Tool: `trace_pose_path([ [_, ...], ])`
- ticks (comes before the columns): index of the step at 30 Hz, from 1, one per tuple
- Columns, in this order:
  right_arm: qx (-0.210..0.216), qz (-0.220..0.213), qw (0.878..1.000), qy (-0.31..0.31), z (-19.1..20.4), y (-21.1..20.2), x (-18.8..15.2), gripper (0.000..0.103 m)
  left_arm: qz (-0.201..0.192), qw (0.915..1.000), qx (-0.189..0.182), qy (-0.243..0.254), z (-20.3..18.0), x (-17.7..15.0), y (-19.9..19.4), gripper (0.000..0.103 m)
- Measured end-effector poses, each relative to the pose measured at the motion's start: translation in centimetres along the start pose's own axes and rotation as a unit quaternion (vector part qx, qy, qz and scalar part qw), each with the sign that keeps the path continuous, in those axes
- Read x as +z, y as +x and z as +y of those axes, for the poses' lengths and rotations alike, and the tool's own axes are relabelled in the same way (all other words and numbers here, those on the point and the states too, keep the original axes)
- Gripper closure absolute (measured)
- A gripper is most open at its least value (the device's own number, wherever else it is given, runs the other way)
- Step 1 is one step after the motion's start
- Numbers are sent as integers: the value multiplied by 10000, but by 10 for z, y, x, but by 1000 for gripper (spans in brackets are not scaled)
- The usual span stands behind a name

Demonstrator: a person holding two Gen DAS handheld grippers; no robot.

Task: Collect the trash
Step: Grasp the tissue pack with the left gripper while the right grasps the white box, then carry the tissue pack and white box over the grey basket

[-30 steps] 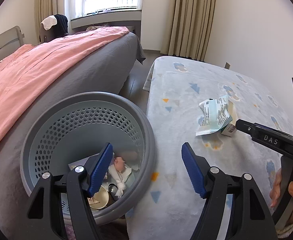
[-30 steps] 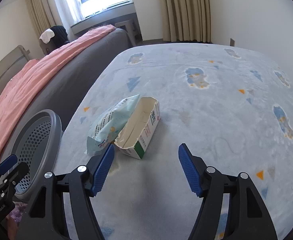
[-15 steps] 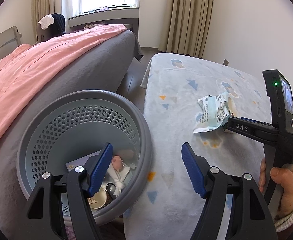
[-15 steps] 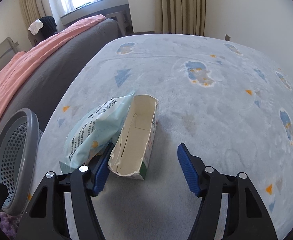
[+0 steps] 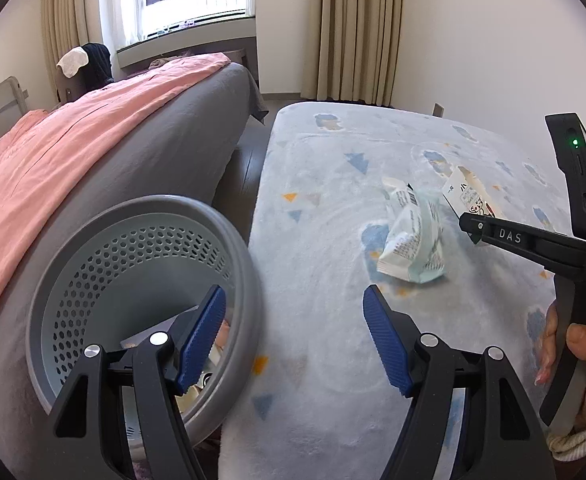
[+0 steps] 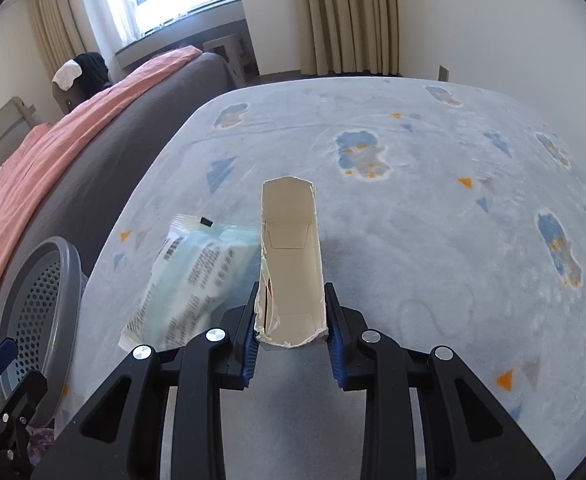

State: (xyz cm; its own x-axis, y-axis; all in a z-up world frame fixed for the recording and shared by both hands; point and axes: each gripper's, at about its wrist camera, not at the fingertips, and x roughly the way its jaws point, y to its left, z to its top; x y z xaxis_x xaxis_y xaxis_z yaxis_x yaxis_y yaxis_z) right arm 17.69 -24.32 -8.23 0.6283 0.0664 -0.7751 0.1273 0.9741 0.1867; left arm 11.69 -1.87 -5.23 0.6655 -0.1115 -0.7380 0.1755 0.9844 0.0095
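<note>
My right gripper is shut on an open, torn cardboard box and holds it by its near end, tilted up off the pale blue rug. A crumpled pale green wrapper lies on the rug just left of the box. In the left wrist view the box and the wrapper show at mid right, with the right gripper's arm reaching to them. My left gripper is open and empty, over the right rim of the grey perforated bin, which holds some trash.
A bed with a grey sheet and pink cover runs along the left, close behind the bin. The bin also shows at far left in the right wrist view. Curtains and a window are at the back.
My right gripper moved forward around the box, shut on it and lifted its near end. My left gripper drifted a little; its jaws stayed open.
</note>
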Motion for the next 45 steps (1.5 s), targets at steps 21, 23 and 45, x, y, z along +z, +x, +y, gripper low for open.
trace_pose_path([
  [21,263,-266,9977,563,-53,-30,12,74,602,9952,-575,510,-100,50,75,35],
  [23,267,-319,9977,527,-53,-34,14,74,715,9947,-528,510,-103,51,87,35],
  [45,436,-290,9985,159,-14,-42,6,74,347,9987,-233,301,-53,40,33,53],
])
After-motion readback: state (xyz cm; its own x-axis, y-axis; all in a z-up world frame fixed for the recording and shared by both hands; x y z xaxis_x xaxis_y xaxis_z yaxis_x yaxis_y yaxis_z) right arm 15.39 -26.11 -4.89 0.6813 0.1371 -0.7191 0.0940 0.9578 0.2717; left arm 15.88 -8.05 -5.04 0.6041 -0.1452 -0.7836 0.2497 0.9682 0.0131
